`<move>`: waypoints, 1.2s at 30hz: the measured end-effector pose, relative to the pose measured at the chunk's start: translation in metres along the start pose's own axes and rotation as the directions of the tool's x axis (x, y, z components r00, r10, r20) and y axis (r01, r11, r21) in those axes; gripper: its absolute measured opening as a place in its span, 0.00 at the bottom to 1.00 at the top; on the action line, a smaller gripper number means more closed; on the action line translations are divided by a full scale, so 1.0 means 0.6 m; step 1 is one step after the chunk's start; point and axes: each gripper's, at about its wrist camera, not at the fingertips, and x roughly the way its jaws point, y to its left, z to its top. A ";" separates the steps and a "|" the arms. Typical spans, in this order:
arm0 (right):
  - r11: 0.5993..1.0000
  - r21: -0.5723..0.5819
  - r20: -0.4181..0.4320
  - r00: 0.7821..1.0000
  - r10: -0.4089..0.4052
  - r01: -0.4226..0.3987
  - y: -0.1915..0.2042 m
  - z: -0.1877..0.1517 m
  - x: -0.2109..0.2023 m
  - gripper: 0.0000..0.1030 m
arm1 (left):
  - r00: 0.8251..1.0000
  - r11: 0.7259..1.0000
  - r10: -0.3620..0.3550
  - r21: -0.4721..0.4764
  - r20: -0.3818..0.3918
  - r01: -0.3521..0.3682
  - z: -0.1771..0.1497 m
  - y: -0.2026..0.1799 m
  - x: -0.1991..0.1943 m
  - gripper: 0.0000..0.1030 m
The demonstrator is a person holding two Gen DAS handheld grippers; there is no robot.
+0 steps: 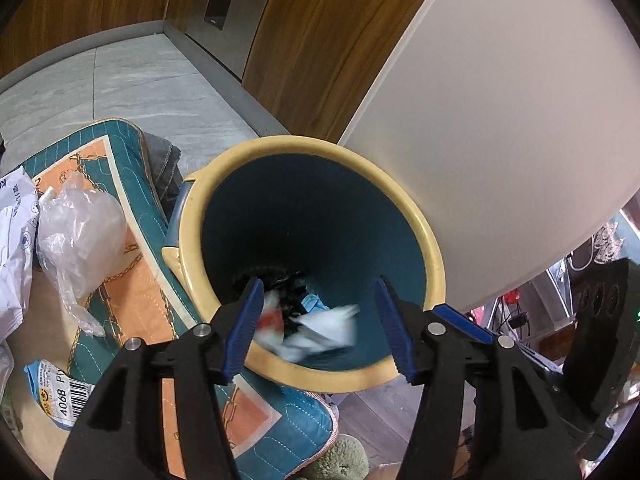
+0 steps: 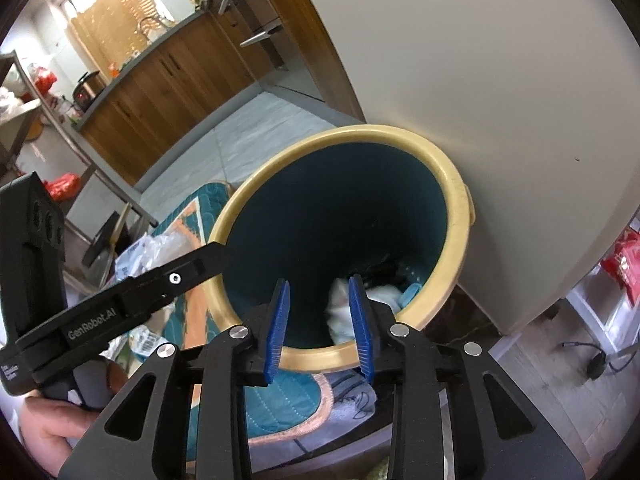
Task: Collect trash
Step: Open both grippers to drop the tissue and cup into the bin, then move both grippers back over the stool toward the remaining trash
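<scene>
Hovering: your left gripper [image 1: 318, 322] and right gripper [image 2: 320, 326] both hang over the mouth of the bin [image 1: 434, 256], looking down into it.
Left fingers: spread wide, nothing between them; a white wrapper [image 1: 328, 330] shows blurred in the gap, inside the bin.
Right fingers: parted by a narrower gap, holding nothing; you see the bin's inner wall between them.
Bin: yellow rim, dark teal inside, standing on the floor just beside a white panel [image 1: 500, 120].
Trash in bin: crumpled white paper [image 2: 340, 312] with a light-blue scrap [image 2: 408, 294] and some dark bits at the bottom.
Trash outside: a clear plastic bag [image 1: 80, 232] and a white packet [image 1: 14, 240] lie on the mat [image 1: 132, 292] to the left of the bin; a blue-edged wrapper with a barcode label [image 1: 60, 390] lies nearer you, off the mat's corner.
Mat: teal and orange quilted, touching the bin's base on its left side.
Left gripper seen from the right: its black arm [image 2: 120, 300] reaches across to the bin's rim, and your hand [image 2: 52, 432] holds its grip at the lower left.
Background: wooden cabinets [image 1: 320, 40] and grey floor tiles [image 1: 140, 88] behind the bin.
</scene>
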 end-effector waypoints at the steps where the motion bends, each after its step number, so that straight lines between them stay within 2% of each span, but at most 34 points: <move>1: 1.000 0.006 0.000 1.000 0.001 -0.001 -0.002 0.000 0.000 0.32 | 1.000 1.000 -0.001 0.000 0.005 0.001 0.002 0.000 -0.003 0.57; 3: 1.000 0.012 0.001 1.000 0.005 -0.005 -0.003 0.000 -0.001 0.32 | 1.000 1.000 0.002 0.006 0.015 -0.002 0.003 0.000 -0.010 0.60; 8: 1.000 0.006 0.010 1.000 0.019 -0.019 0.000 0.002 -0.002 0.38 | 0.998 0.999 0.037 0.020 0.057 -0.038 -0.001 0.001 -0.042 0.84; 17: 0.999 -0.012 0.008 0.999 0.041 -0.041 0.019 -0.002 -0.002 0.47 | 0.988 0.995 0.099 0.014 0.116 -0.101 -0.030 0.038 -0.116 0.87; 26: 0.994 -0.094 -0.005 0.999 0.049 -0.049 0.051 -0.012 -0.001 0.55 | 0.979 0.986 0.166 -0.008 0.117 -0.166 -0.084 0.105 -0.185 0.88; 36: 0.979 -0.188 -0.039 0.996 0.076 -0.082 0.092 -0.028 0.000 0.58 | 0.954 0.963 0.269 -0.068 0.133 -0.262 -0.140 0.190 -0.270 0.88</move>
